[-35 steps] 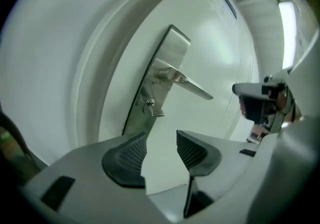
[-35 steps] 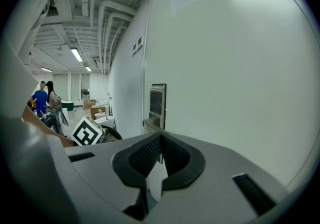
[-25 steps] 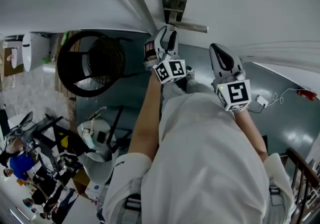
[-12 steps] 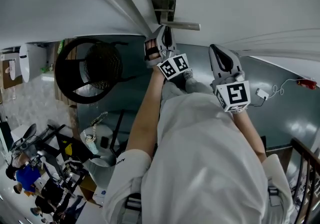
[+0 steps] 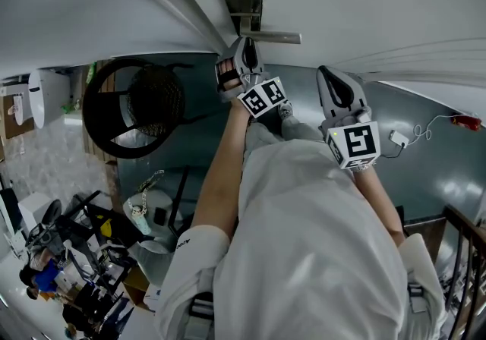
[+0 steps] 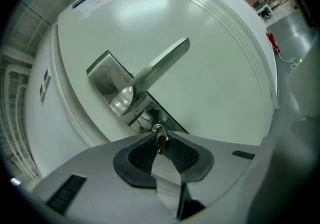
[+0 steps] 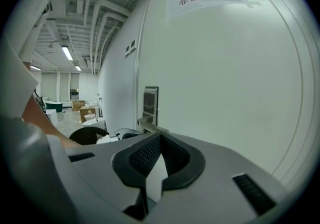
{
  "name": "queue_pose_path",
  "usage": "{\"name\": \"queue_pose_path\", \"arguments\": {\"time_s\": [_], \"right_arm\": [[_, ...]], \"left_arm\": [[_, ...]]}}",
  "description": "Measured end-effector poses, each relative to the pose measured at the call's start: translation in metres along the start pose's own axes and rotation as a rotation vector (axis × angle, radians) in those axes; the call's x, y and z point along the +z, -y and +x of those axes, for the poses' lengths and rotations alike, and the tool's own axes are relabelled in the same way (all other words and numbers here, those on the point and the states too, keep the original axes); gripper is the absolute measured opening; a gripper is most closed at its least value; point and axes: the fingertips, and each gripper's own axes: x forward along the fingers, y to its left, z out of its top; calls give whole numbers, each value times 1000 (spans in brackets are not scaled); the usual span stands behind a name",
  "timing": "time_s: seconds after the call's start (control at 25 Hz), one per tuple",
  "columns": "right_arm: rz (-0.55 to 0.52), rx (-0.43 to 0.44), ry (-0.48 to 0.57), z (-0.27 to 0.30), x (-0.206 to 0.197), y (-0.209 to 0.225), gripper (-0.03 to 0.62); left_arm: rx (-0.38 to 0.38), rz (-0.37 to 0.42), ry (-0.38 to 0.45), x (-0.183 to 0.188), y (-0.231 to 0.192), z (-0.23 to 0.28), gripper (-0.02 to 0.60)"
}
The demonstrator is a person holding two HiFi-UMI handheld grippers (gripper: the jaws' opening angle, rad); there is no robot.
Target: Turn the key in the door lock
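Status: the key (image 6: pixel 161 144) is seated in the lock, directly under the lever handle (image 6: pixel 160 63) on the lock plate (image 6: pixel 107 75). The left gripper (image 6: pixel 159 135) has just been closing and is now clamped on the key's head, with the pads pressing both faces. Insertion and grasp appear complete. The turn itself appears to remain, though the views do not show whether any rotation has been applied.

The right gripper (image 7: pixel 160 134) has its jaws together with nothing between them. It is held off the door (image 6: pixel 215 78), well to the right of the left gripper.

Clearances: the lever handle lies just beyond and above the left gripper's jaw tips and is the nearest obstruction to a wrist roll. The door frame edge (image 6: pixel 65 93) runs to its left, near the plate. The door face to its right is bare.
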Motion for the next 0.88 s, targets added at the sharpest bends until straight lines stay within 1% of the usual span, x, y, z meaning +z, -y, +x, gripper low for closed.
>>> {"name": "queue_pose_path", "arguments": {"time_s": [0.08, 0.16, 0.28, 0.44, 0.56, 0.6, 0.64, 0.68, 0.72, 0.8, 0.88], "right_arm": [[0, 2, 0, 0, 0, 0, -8], [-2, 5, -3, 1, -1, 0, -8], [-2, 14, -5, 2, -1, -2, -8], [-10, 26, -15, 3, -2, -3, -8], [-16, 35, -20, 4, -3, -3, -8], [-18, 37, -22, 4, -3, -2, -8], [-20, 37, -25, 3, -4, -1, -8], [-23, 38, -28, 3, -5, 0, -8], [-26, 40, -29, 2, -5, 1, -8], [-29, 46, -27, 3, -4, 1, -8], [-30, 47, -27, 5, -3, 4, -8]], "left_arm": [[-16, -22, 2, 0, -1, 0, 67], [-34, -73, 6, 0, -1, 0, 66], [-68, -219, -10, 2, -5, -2, 66], [-72, -424, -6, 3, -9, -3, 69], [-88, -537, 7, 2, -11, -3, 67], [-98, -598, 12, 2, -12, -3, 63], [-106, -680, 13, 1, -15, -4, 28], [-106, -761, 10, 1, -18, -5, 27], [-100, -816, 7, 1, -20, -6, 26], [-93, -886, 12, -1, -22, -8, 26], [-120, -968, 29, -3, -22, -6, 26]]}}
